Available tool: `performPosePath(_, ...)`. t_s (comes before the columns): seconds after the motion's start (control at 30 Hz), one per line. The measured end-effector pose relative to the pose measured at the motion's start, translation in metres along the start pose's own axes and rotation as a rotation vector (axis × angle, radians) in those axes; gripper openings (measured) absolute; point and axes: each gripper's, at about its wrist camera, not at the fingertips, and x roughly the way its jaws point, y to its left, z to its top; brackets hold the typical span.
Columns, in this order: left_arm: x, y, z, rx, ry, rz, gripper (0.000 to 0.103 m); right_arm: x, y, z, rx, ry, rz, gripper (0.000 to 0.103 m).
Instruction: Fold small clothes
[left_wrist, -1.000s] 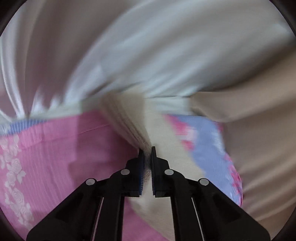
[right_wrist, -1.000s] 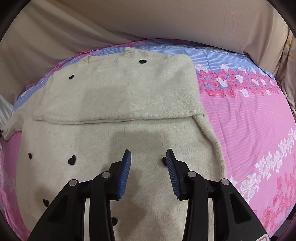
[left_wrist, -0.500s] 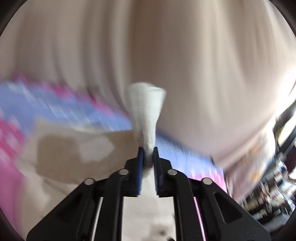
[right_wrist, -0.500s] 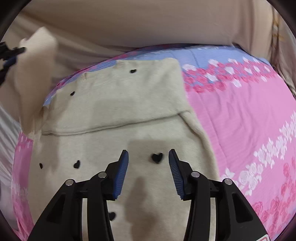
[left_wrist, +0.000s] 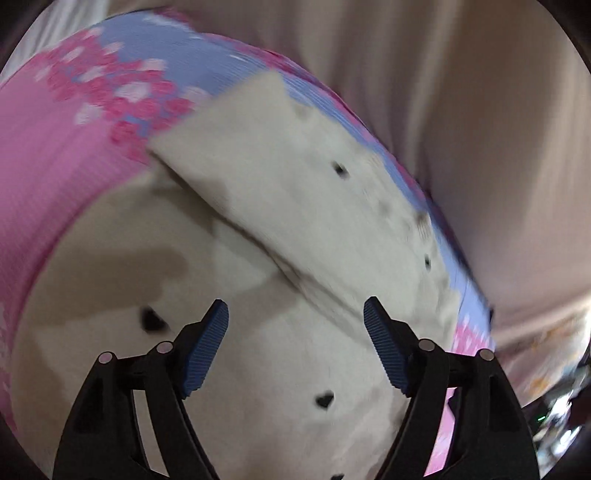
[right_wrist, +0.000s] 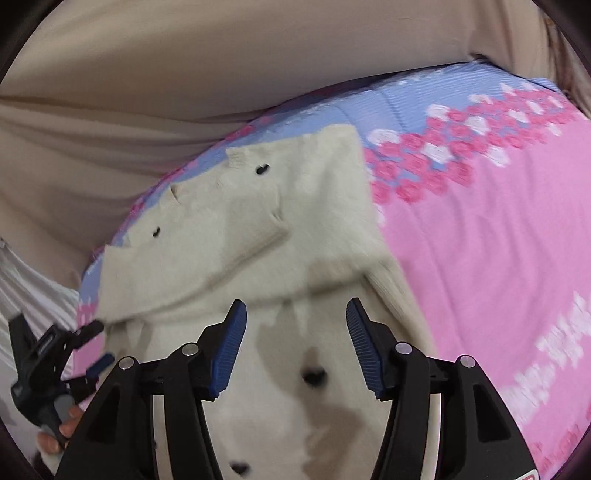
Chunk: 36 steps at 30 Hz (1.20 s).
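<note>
A cream knit sweater (right_wrist: 325, 229) with small black hearts lies flat on the pink and blue flowered bedsheet (right_wrist: 480, 240). One sleeve (right_wrist: 229, 258) lies folded across its upper part, with the cuff near the middle. My right gripper (right_wrist: 295, 319) hovers over the sweater's body; its jaws are opening and nothing is between them. My left gripper (left_wrist: 295, 319) is also opening, with nothing between its blue pads, above the sweater (left_wrist: 295, 206). In the right wrist view the left gripper (right_wrist: 98, 343) sits at the sweater's left edge, held by a hand (right_wrist: 55, 432).
Beige fabric (right_wrist: 184, 55) rises behind the bed's far edge. A white striped cloth (right_wrist: 33, 291) lies off the bed's left side. Cluttered room objects (left_wrist: 554, 406) show blurred at the right in the left wrist view. Bare pink sheet lies right of the sweater.
The left gripper carried the sleeve across the sweater, opened and let it go; the sleeve now lies on the sweater. The right gripper opened wider and shifted a little over the body.
</note>
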Motion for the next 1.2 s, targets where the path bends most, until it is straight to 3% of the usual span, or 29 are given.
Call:
performPosePath(0.13,0.001,0.039,0.041,-0.164,-0.067,0.008,0.077,0.047,0.012,0.029,0.071,0.049,0.039,0.057)
performPosePath(0.23,0.009,0.058,0.06,-0.238,-0.073,0.012,0.077,0.076,0.015,0.034,0.133,0.099,0.035,0.058)
performPosePath(0.27,0.015,0.064,0.067,-0.276,-0.069,-0.005,0.077,0.082,0.019,0.033,0.14,0.102,0.048,0.053)
performPosePath(0.3,0.017,0.069,0.072,-0.296,-0.067,-0.01,0.07,0.086,0.023,0.033,0.139,0.103,0.068,0.021)
performPosePath(0.33,0.019,0.072,0.076,-0.317,-0.072,-0.004,0.062,0.087,0.028,0.035,0.132,0.107,0.081,0.006)
performPosePath(0.4,0.022,0.073,0.085,-0.327,-0.075,0.003,0.03,0.069,0.038,0.043,0.108,0.017,0.103,0.007)
performPosePath(0.47,0.015,0.07,0.088,-0.307,-0.092,-0.018,0.014,0.033,0.043,0.055,0.089,-0.092,0.13,0.006)
performPosePath(0.5,0.012,0.066,0.089,-0.285,-0.1,-0.024,0.013,0.015,0.042,0.059,0.073,-0.144,0.124,0.006)
performPosePath(0.6,0.01,0.053,0.087,-0.187,-0.086,-0.048,0.014,-0.02,0.032,0.06,-0.031,-0.241,0.0,0.006)
performPosePath(0.63,0.019,0.046,0.081,-0.147,-0.063,-0.025,0.014,-0.014,0.025,0.057,-0.059,-0.219,-0.045,0.006)
performPosePath(0.73,0.047,0.041,0.066,-0.093,-0.02,0.063,0.012,0.037,-0.009,0.038,-0.07,-0.029,-0.157,0.006)
performPosePath(0.77,0.05,0.041,0.063,-0.094,-0.023,0.076,0.012,0.047,-0.016,0.031,-0.064,0.006,-0.167,0.006)
performPosePath(0.93,0.048,0.04,0.064,-0.059,-0.042,0.113,0.012,0.024,-0.019,0.025,-0.016,-0.077,-0.105,0.006)
performPosePath(1.03,0.051,0.041,0.061,-0.05,-0.026,0.135,0.012,0.048,-0.033,0.018,-0.029,0.005,-0.144,0.005)
performPosePath(1.2,0.05,0.037,0.055,0.0,-0.031,0.17,0.014,0.029,-0.024,0.02,-0.016,-0.048,-0.113,0.006)
